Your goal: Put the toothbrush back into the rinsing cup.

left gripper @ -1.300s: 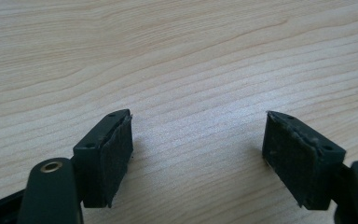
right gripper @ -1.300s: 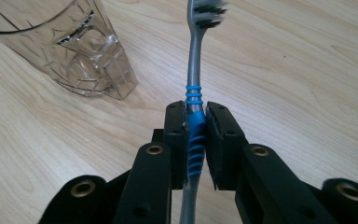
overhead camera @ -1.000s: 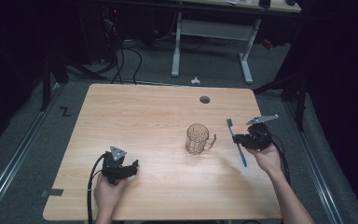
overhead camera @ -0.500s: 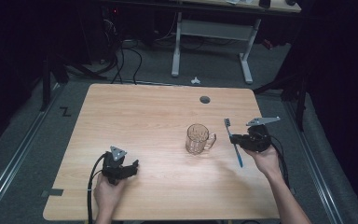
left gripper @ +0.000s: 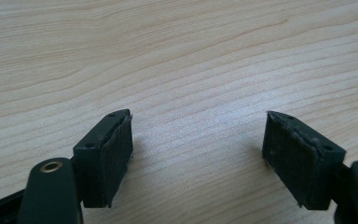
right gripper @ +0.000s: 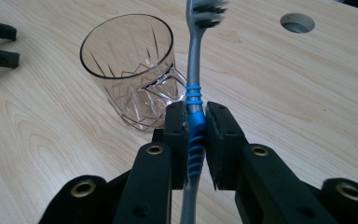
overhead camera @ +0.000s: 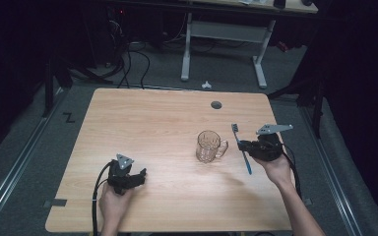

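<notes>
A clear cut-glass mug (overhead camera: 209, 146) (right gripper: 131, 70) stands upright near the middle right of the wooden table (overhead camera: 157, 123). My right gripper (overhead camera: 242, 146) (right gripper: 196, 126) is shut on a blue and grey toothbrush (overhead camera: 241, 147) (right gripper: 195, 105), gripping its blue handle; the bristle head points away, just right of the mug, lifted off the table. My left gripper (overhead camera: 140, 176) (left gripper: 198, 156) rests low at the front left, jaws wide open over bare wood with nothing between them.
A round cable hole (overhead camera: 216, 104) (right gripper: 297, 22) lies in the table's far right part. Beyond the far edge stand white desk legs (overhead camera: 186, 49) and cables on the floor. Bare tabletop stretches between the two hands.
The right gripper has carried the toothbrush slightly left and up, closer to the mug. The left gripper has stayed put.
</notes>
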The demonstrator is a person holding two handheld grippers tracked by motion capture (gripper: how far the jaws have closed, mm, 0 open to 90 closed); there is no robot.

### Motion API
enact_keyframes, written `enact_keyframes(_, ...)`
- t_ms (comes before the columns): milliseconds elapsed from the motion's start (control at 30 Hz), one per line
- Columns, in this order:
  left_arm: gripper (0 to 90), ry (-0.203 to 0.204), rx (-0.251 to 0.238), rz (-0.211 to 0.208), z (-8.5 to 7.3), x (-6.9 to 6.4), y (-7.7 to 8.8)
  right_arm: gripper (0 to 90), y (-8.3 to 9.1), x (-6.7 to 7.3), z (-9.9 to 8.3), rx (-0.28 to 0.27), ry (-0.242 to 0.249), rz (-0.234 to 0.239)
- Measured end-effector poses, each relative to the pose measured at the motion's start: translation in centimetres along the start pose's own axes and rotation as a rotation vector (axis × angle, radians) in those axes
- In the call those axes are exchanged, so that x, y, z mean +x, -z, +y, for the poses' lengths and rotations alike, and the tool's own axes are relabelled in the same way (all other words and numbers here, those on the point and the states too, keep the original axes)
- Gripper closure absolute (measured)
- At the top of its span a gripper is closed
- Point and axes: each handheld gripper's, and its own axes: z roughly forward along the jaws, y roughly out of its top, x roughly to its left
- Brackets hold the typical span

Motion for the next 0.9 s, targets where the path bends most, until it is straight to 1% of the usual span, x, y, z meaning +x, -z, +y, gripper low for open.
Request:
enact_keyframes(100,25.0,-0.001,0.0,0.0,0.0,0.0,0.0,79.6,0.0,0.0,0.0,-0.009,-0.004,0.009)
enact_keyframes(200,24.9,0.0,0.0,0.0,0.0,0.0,0.0,79.7,0.1,-0.1,0.1,-0.037,-0.012,0.03)
enact_keyframes(367,24.9,-0.001,0.0,0.0,0.0,0.0,0.0,79.7,0.5,0.2,0.2,-0.069,0.014,0.042)
enact_keyframes(533,25.0,-0.001,0.0,0.001,0.0,0.0,0.0,79.7,0.5,0.3,0.5,-0.106,0.009,0.066)
enact_keyframes(633,25.0,-0.001,0.0,0.0,0.0,0.0,0.0,79.7,0.6,0.4,0.7,-0.118,0.018,0.063)
enact_keyframes(733,24.9,-0.001,0.0,0.0,0.0,0.0,0.0,79.7,0.8,0.8,1.5,-0.159,0.027,0.065)
enact_keyframes(867,24.9,0.0,0.0,0.0,0.0,0.0,0.0,79.7,0.7,1.0,2.0,-0.178,0.032,0.067)
enact_keyframes(900,25.0,-0.001,0.0,0.0,0.0,0.0,0.0,79.7,0.6,1.1,2.2,-0.174,0.033,0.067)
